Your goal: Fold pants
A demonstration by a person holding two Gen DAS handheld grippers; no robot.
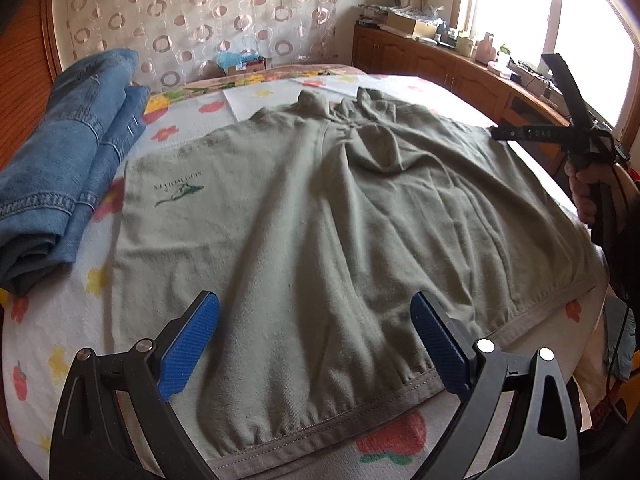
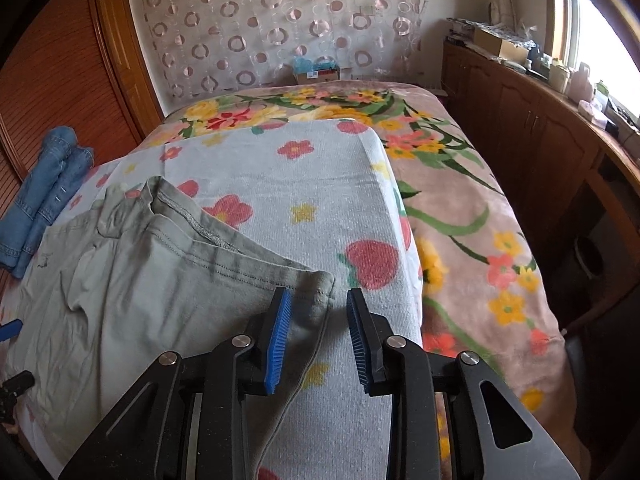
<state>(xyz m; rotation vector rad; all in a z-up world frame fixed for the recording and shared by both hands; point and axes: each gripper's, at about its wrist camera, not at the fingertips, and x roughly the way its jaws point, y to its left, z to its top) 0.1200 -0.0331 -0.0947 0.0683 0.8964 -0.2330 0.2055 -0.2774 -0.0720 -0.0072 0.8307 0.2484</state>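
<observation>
Olive-green pants [image 1: 304, 216] lie spread flat on a flowered towel on the bed, with a dark logo near their left edge. My left gripper [image 1: 316, 336] is wide open just above the near hem, holding nothing. My right gripper [image 2: 318, 334] is open, its jaws astride a corner of the pants [image 2: 160, 280] without closing on it. The right gripper also shows in the left wrist view [image 1: 520, 134] at the far right edge of the pants, held by a hand.
Folded blue jeans [image 1: 60, 168] lie at the left of the bed and also show in the right wrist view [image 2: 44, 200]. A flowered towel [image 2: 304, 184] covers a pink floral blanket [image 2: 480, 216]. Wooden cabinets [image 2: 540, 128] run along the right under a window.
</observation>
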